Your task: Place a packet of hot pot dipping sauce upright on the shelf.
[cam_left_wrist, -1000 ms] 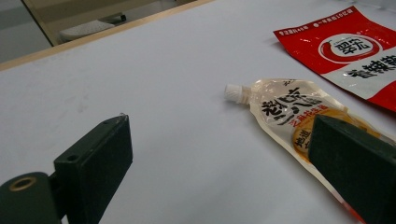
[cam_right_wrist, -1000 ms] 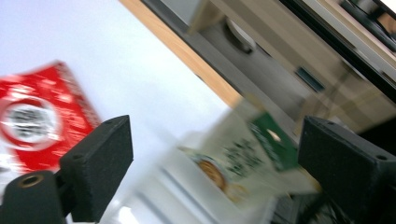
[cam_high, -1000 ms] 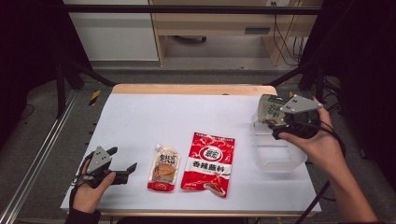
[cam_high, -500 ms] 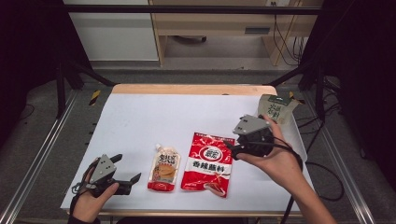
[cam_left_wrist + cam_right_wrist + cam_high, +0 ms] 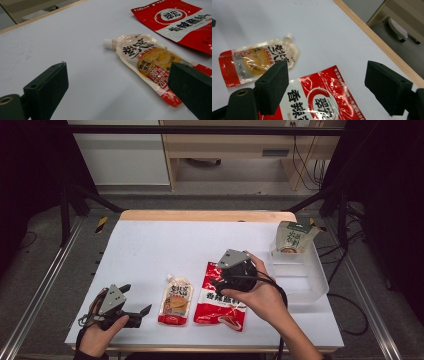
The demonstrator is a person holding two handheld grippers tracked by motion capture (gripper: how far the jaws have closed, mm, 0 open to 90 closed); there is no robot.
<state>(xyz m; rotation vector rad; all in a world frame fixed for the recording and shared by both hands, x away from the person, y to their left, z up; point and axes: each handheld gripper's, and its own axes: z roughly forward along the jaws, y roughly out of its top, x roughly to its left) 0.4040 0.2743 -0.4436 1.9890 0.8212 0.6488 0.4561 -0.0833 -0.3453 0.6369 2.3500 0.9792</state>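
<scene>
- over the red packet [image 5: 221, 296], mid-counter, the right claw [image 5: 220, 279] hangs w/ jaws spread wide & nothing between them; the right gripper view looks down past both pads onto the packet's top edge, so it reads as lined up for a pick.
- red packet lies flat on the white counter [image 5: 165, 245], label up, just beside the spouted sauce pouch [image 5: 176, 299]; flat & face-up prob makes it hard to pinch, so an approach at an edge makes sense.
- sauce pouch lies w/ its white cap pointing away from the person, near the front edge, apart from the packet by a thin gap.
- left claw [image 5: 145, 311] rests low at the front-left corner, jaws released & empty, aimed toward the pouch; in the left gripper view the pouch [image 5: 147, 62] lies ahead btwn the pads but well short of them, so it looks parked, waiting its turn.
- clear bin [image 5: 314, 285] sits at the right edge w/ a green-white pouch [image 5: 292, 237] leaning at its far end; likely the drop spot, hence the right hand working that side.
</scene>
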